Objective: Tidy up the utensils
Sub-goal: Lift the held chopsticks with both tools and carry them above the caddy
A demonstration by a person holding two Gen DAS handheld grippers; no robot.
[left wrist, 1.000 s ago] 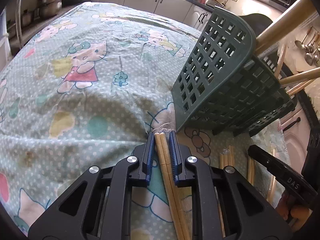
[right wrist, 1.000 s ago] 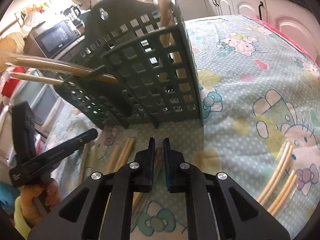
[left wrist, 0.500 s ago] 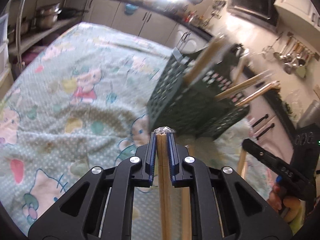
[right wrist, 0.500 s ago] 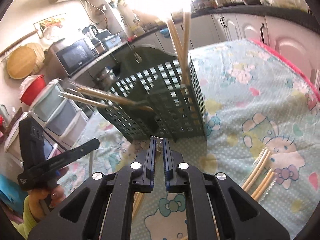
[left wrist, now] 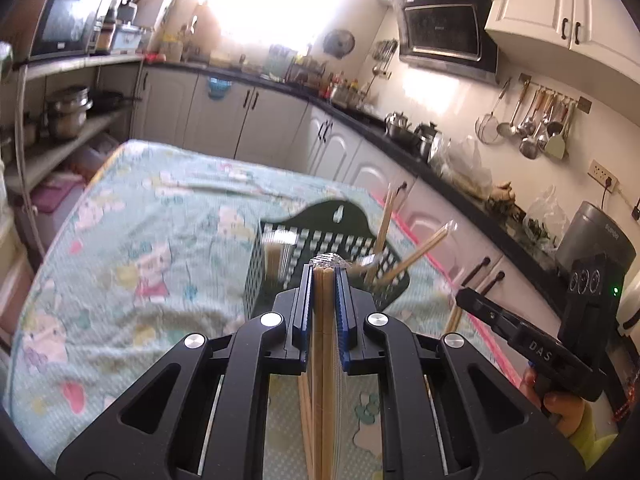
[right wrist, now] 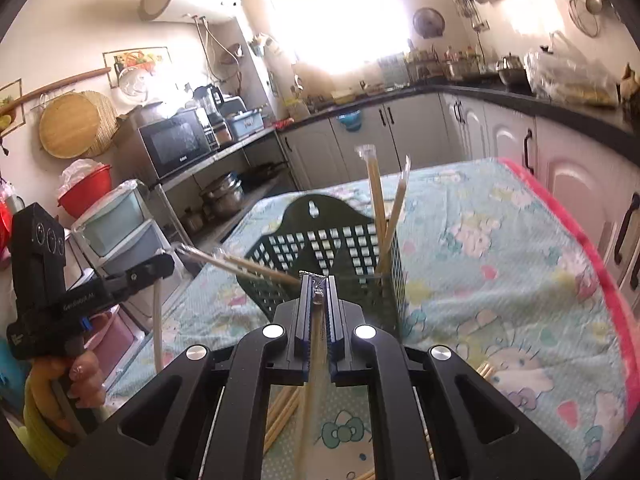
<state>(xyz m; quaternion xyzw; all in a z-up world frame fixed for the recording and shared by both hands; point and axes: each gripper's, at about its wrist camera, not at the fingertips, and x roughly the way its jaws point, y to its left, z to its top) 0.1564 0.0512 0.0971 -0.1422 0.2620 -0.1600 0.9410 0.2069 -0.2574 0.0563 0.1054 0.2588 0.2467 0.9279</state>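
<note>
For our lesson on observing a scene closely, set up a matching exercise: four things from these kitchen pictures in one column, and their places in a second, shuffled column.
Things:
1. Green basket
2. Microwave
3. Ladles
4. Chopstick pair

Places:
A. Hanging on a wall rail
B. Clamped in the left claw
C. On the cartoon-print tablecloth
D. On a side counter

Pairs: 1-C, 2-D, 3-A, 4-B

Leaning chopsticks (left wrist: 416,254) crowd the basket (left wrist: 320,236) mouth.
</note>
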